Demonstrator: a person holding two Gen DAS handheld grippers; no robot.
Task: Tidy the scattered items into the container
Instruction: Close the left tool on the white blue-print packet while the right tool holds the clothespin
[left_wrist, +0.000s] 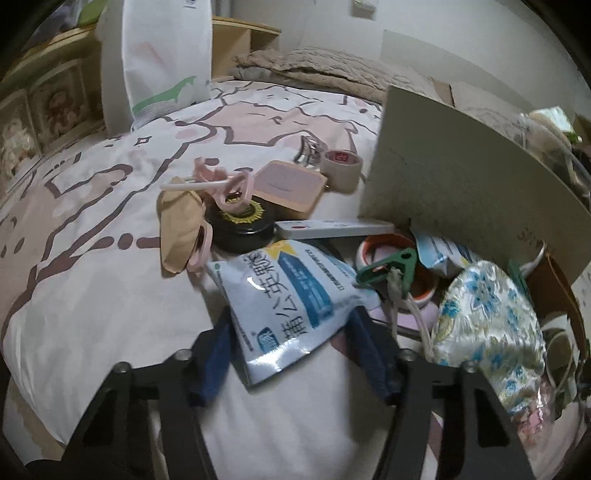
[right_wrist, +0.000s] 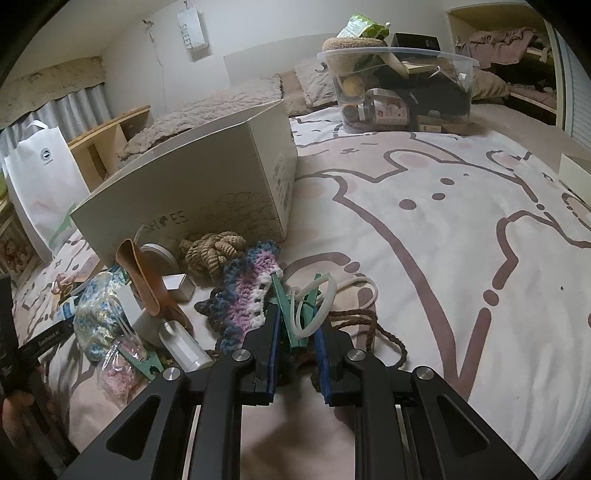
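Note:
Scattered items lie on a bed with a cartoon-print cover. In the left wrist view my left gripper (left_wrist: 291, 332) has its blue pads on both sides of a light-blue packet (left_wrist: 291, 295) with printed characters; the jaws are wide and seem to rest against its edges. In the right wrist view my right gripper (right_wrist: 297, 325) is closed around green clothes pegs (right_wrist: 295, 314) tangled with a white cord loop (right_wrist: 317, 306). The white cardboard box (right_wrist: 207, 184) stands behind the pile; it also shows in the left wrist view (left_wrist: 461, 177).
Near the left gripper: floral pouch (left_wrist: 491, 332), green clip (left_wrist: 388, 266), tape roll (left_wrist: 341, 164), pink case (left_wrist: 291, 184), black disc (left_wrist: 240, 225). Near the right: crochet piece (right_wrist: 243, 295), rope knot (right_wrist: 214, 251), brown cord (right_wrist: 369, 325), silver tube (right_wrist: 184, 347). A clear full bin (right_wrist: 399, 92) at the back.

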